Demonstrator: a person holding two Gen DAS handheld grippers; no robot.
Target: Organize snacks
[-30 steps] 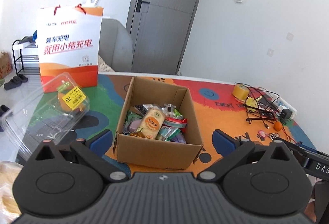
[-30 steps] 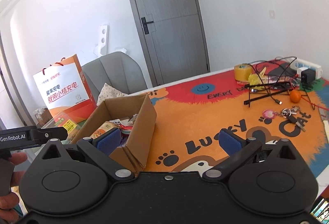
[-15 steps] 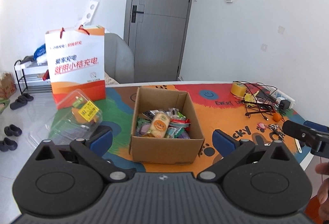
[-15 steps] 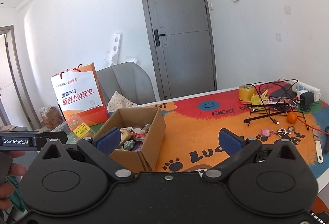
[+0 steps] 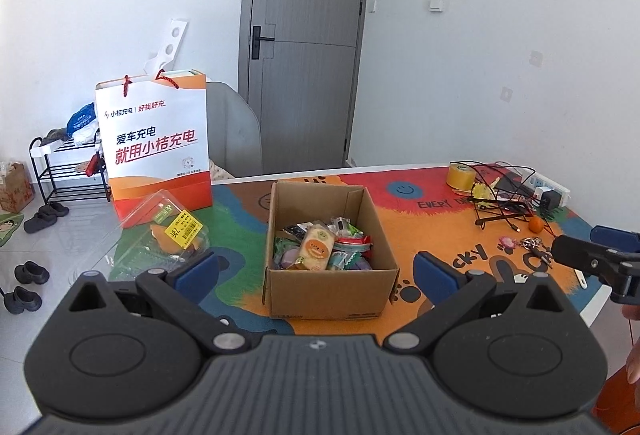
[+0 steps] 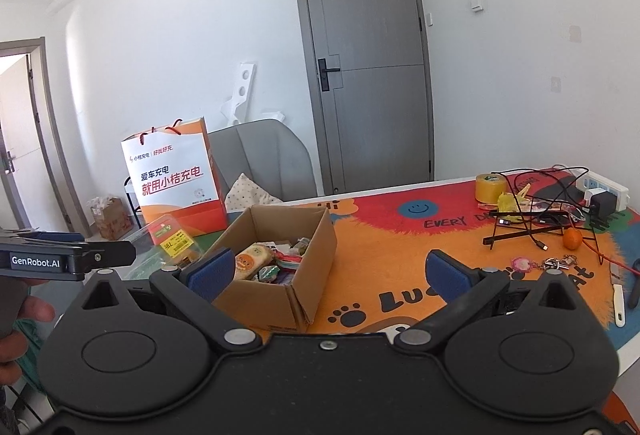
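An open cardboard box [image 5: 332, 287] full of wrapped snacks [image 5: 320, 247] stands on the colourful table mat [image 5: 404, 223]. It also shows in the right wrist view [image 6: 316, 255], with the snacks [image 6: 260, 259] inside. A clear plastic clamshell [image 5: 168, 235] with a yellow label lies to the left of the box. My left gripper [image 5: 316, 271] is open and empty, held back from the box's near side. My right gripper [image 6: 328, 271] is open and empty, to the right of the box and back from the table.
An orange and white paper bag [image 5: 156, 143] stands at the table's back left. Tape roll [image 5: 460, 175], tangled cables and a wire stand [image 5: 504, 203], a small orange [image 5: 535, 224], keys [image 6: 556, 262] and a power strip [image 6: 604, 191] lie at the right. A grey chair [image 6: 264, 163] stands behind.
Both grippers have drawn back and risen from the table, so the box looks smaller and farther. Both stay open and empty. Nothing on the table has moved.
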